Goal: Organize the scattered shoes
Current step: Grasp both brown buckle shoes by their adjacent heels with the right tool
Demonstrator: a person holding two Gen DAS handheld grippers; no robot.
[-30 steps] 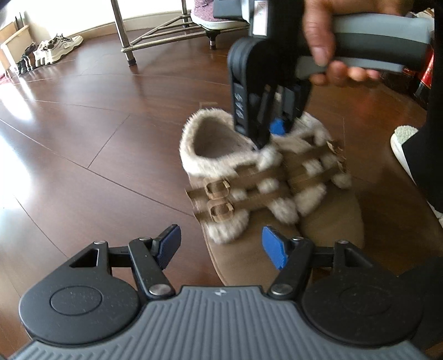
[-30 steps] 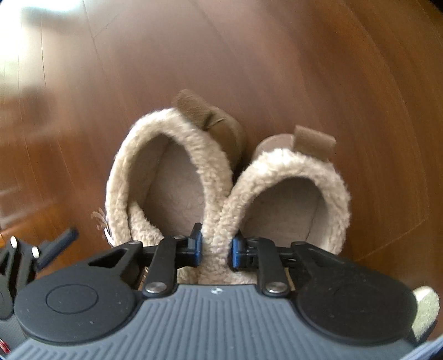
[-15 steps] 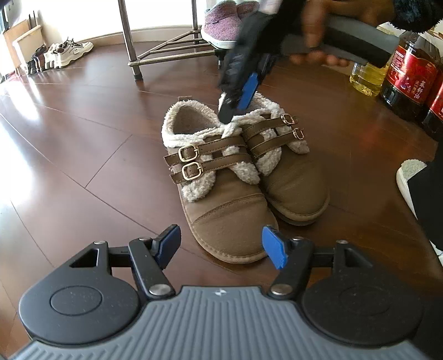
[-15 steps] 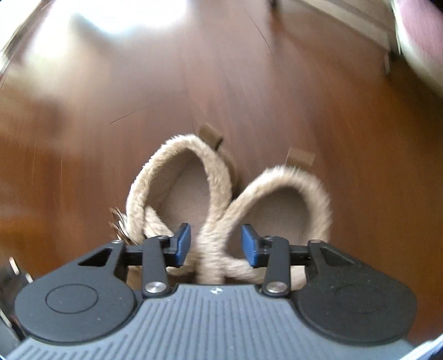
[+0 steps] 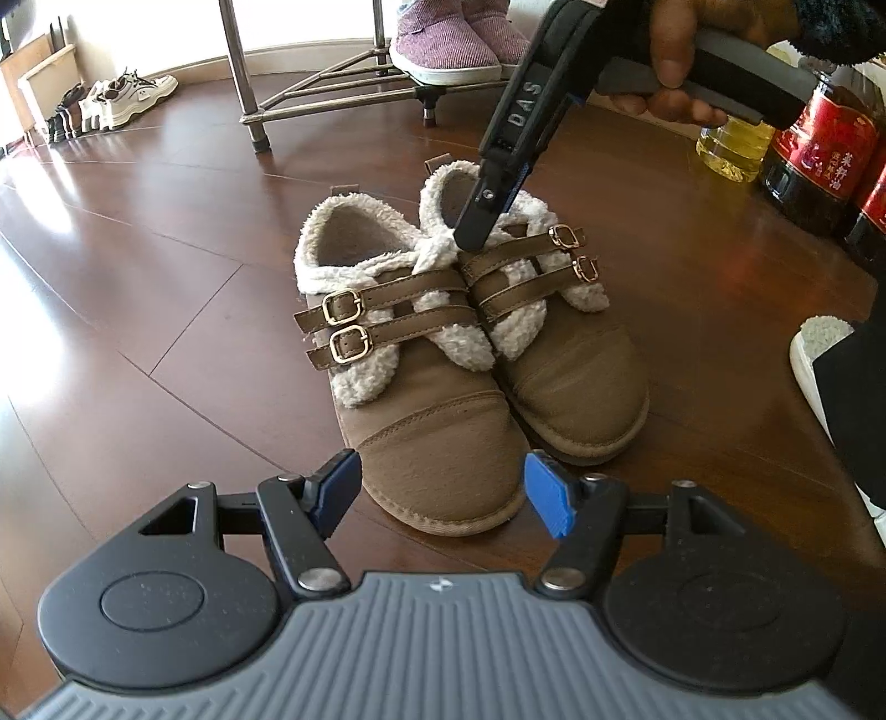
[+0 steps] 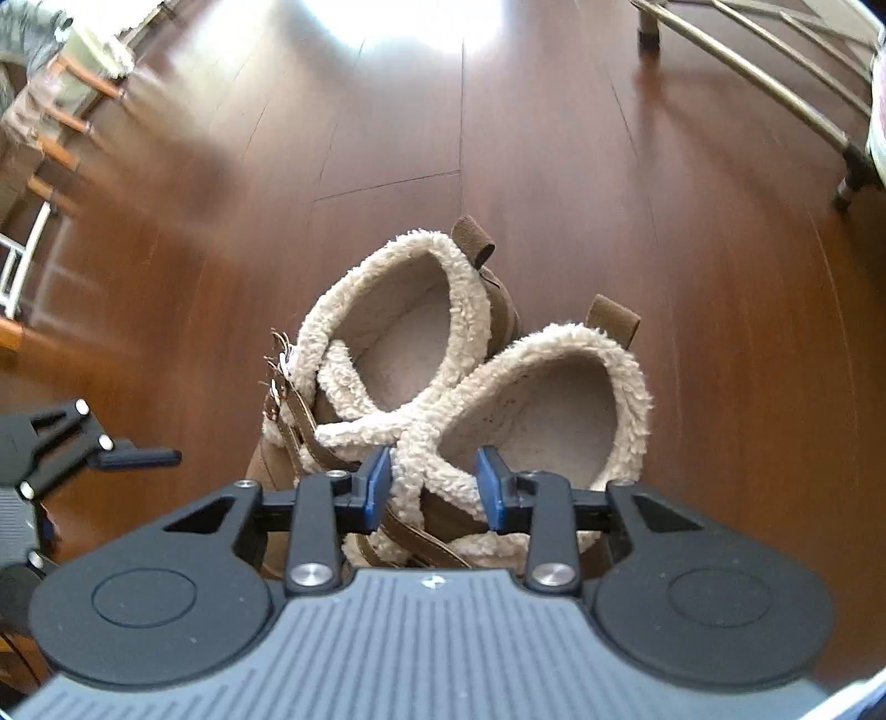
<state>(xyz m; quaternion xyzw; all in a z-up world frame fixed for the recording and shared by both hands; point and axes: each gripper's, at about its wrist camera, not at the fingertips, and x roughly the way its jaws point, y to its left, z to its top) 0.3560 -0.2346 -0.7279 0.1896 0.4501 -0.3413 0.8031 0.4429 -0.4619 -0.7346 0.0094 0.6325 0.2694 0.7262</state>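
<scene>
Two brown fleece-lined shoes with buckled straps stand side by side on the wooden floor, one on the left (image 5: pixel 410 376) and one on the right (image 5: pixel 559 343), toes toward the left wrist camera. My left gripper (image 5: pixel 443 493) is open and empty just in front of the toes. My right gripper (image 6: pixel 434 487) is open, its jaws on either side of the touching fleece collars of the pair (image 6: pixel 421 421) without closing on them. In the left wrist view the right gripper (image 5: pixel 487 216) comes down from above at the collars.
A metal shoe rack (image 5: pixel 332 88) with purple slippers (image 5: pixel 454 39) stands behind the pair. Oil bottles (image 5: pixel 819 144) stand at the right. White sneakers (image 5: pixel 127 94) line the far left wall. A white slipper (image 5: pixel 819 354) lies at the right edge.
The right gripper has opened and let go of the joined fleece collars. The pair now rests on the floor. The left gripper has backed away from the shoes.
</scene>
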